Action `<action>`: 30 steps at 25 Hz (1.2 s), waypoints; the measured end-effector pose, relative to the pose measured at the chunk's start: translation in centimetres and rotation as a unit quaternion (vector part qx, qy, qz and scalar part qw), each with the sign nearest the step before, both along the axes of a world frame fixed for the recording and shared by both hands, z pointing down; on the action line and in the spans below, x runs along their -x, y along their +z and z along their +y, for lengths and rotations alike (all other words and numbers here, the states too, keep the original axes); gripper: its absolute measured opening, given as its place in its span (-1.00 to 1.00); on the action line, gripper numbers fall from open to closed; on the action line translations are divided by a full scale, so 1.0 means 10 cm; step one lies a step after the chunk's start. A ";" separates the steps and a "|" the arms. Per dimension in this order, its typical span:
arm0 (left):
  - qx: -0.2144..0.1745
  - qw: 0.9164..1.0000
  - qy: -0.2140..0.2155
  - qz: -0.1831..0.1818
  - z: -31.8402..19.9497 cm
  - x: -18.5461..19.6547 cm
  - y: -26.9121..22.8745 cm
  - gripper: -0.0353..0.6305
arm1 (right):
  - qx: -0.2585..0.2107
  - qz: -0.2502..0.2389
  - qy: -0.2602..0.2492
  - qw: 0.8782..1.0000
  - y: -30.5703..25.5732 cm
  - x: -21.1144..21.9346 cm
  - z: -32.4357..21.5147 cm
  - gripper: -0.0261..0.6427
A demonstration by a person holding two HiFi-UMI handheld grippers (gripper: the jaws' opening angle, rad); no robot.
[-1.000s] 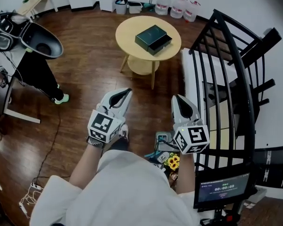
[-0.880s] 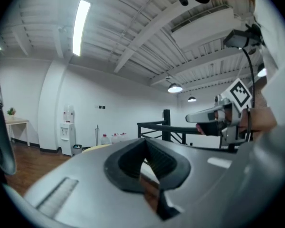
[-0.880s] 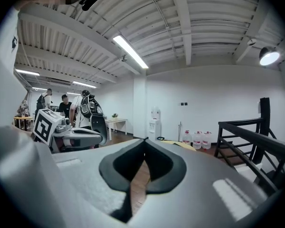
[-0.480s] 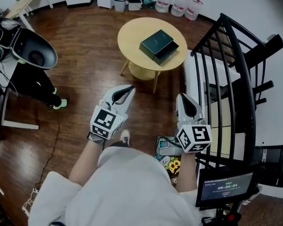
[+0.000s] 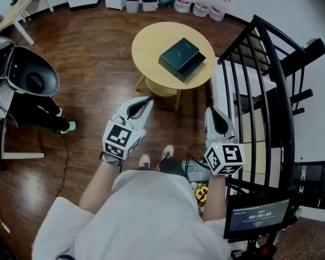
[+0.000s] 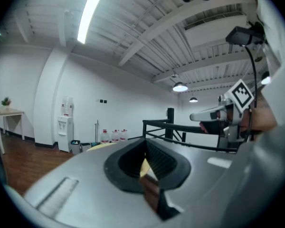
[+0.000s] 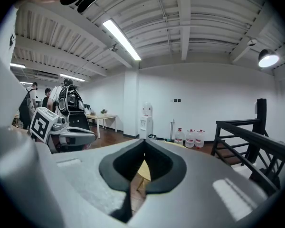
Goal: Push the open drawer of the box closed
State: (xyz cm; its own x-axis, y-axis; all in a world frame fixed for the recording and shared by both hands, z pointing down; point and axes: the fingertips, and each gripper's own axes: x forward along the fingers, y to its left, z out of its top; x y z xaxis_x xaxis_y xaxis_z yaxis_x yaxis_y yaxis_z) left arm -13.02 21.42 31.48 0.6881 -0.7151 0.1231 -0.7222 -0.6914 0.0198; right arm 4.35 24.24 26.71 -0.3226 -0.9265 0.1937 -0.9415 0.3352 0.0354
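Observation:
A dark green box (image 5: 179, 54) lies on the round yellow table (image 5: 151, 39) ahead of me, its drawer (image 5: 194, 64) pulled out toward the lower right. Both grippers are held well short of the table, above the wooden floor. My left gripper (image 5: 147, 99) is shut and empty, pointing at the table's near edge. My right gripper (image 5: 211, 111) is also shut and empty, close to the black railing. In the left gripper view the jaws (image 6: 145, 144) meet with nothing between them; the right gripper view shows the same (image 7: 143, 144), with a sliver of the table (image 7: 143, 170) in the gap.
A black metal railing (image 5: 260, 91) runs along the right, with a white bench (image 5: 219, 91) beneath it. A black chair (image 5: 30, 80) stands at the left. Water bottles (image 5: 203, 3) and bins (image 5: 141, 3) line the far wall. A monitor (image 5: 257, 216) sits at the lower right.
Both grippers have moved forward toward the table together with the person, whose feet have stepped ahead. Both stay shut and the box has not moved.

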 end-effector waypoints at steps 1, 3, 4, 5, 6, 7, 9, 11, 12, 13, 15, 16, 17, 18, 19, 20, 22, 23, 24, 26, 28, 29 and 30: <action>0.004 1.000 0.003 -0.001 -0.08 -0.04 0.02 -0.87 | 0.003 0.000 0.001 1.000 0.01 -0.04 -0.07 -0.92; 0.007 1.000 0.009 -0.005 -0.16 -0.10 0.05 -0.87 | 0.010 -0.001 0.003 1.000 0.04 -0.08 -0.16 -0.92; 0.008 1.000 0.011 -0.006 -0.20 -0.11 0.07 -0.87 | 0.013 -0.002 0.003 1.000 0.06 -0.09 -0.19 -0.92; 0.009 1.000 0.011 -0.006 -0.23 -0.11 0.08 -0.87 | 0.016 -0.003 0.005 1.000 0.08 -0.09 -0.23 -0.92; 0.011 1.000 0.012 -0.005 -0.26 -0.11 0.08 -0.87 | 0.018 -0.005 0.006 1.000 0.10 -0.09 -0.25 -0.92; 0.012 1.000 0.012 -0.003 -0.29 -0.11 0.08 -0.87 | 0.020 -0.007 0.007 1.000 0.11 -0.09 -0.29 -0.92; 0.016 1.000 0.014 -0.001 -0.39 -0.15 0.07 -0.87 | 0.023 -0.012 0.008 1.000 0.11 -0.14 -0.40 -0.92; 0.017 1.000 0.016 -0.007 -0.58 -0.27 0.07 -0.87 | 0.022 -0.008 0.007 1.000 0.12 -0.25 -0.60 -0.92; 0.017 1.000 0.017 -0.011 -0.69 -0.34 0.08 -0.87 | 0.019 -0.001 0.007 1.000 0.13 -0.31 -0.69 -0.92; 0.018 1.000 0.016 -0.014 -0.79 -0.39 0.09 -0.87 | 0.015 0.008 0.006 1.000 0.14 -0.36 -0.79 -0.92; 0.025 0.999 0.014 -0.021 -0.98 -0.50 0.11 -0.87 | 0.011 0.021 0.000 1.000 0.16 -0.45 -0.97 -0.92; 0.029 0.999 0.012 -0.024 -1.07 -0.54 0.13 -0.87 | 0.012 0.024 -0.004 1.000 0.18 -0.49 -1.07 -0.92; 0.033 0.999 0.011 -0.028 -1.15 -0.58 0.15 -0.87 | 0.013 0.023 -0.007 1.000 0.20 -0.53 -1.17 -0.92; 0.037 0.999 0.009 -0.032 -1.24 -0.63 0.18 -0.87 | 0.016 0.021 -0.009 1.000 0.22 -0.57 -1.26 -0.92; 0.041 0.998 0.006 -0.035 -1.32 -0.67 0.20 -0.87 | 0.019 0.018 -0.012 1.000 0.25 -0.61 -1.34 -0.92; 0.046 0.998 0.001 -0.039 -1.41 -0.70 0.22 -0.87 | 0.024 0.014 -0.016 1.000 0.27 -0.64 -1.42 -0.92; 0.053 0.998 -0.007 -0.045 -1.59 -0.77 0.22 -0.87 | 0.033 0.005 -0.028 0.999 0.31 -0.68 -1.58 -0.92; 0.055 0.997 -0.009 -0.049 -1.67 -0.80 0.21 -0.87 | 0.037 0.001 -0.037 0.999 0.33 -0.69 -1.65 -0.91; 0.057 0.997 -0.011 -0.052 -1.74 -0.83 0.21 -0.87 | 0.041 -0.002 -0.046 0.998 0.36 -0.70 -1.72 -0.91; 0.061 0.996 -0.015 -0.058 -1.86 -0.86 0.23 -0.86 | 0.046 -0.007 -0.061 0.997 0.41 -0.70 -1.84 -0.91; 0.066 0.996 -0.022 -0.056 -1.96 -0.88 0.25 -0.85 | 0.052 -0.013 -0.069 0.996 0.47 -0.71 -1.96 -0.91; 0.068 0.996 -0.027 -0.054 -2.02 -0.88 0.26 -0.85 | 0.056 -0.014 -0.070 0.996 0.50 -0.72 -2.02 -0.91; 0.070 0.996 -0.032 -0.054 -2.07 -0.88 0.27 -0.84 | 0.060 -0.013 -0.070 0.996 0.53 -0.74 -2.09 -0.91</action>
State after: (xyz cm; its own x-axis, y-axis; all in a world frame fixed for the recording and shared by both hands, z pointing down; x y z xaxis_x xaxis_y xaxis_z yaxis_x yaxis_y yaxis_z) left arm -4.22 0.70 34.14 0.6183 -0.7283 0.2955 -0.7684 -0.6392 0.0324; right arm 11.74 3.34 32.04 -0.4530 -0.8430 0.2902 -0.8854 0.4635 -0.0356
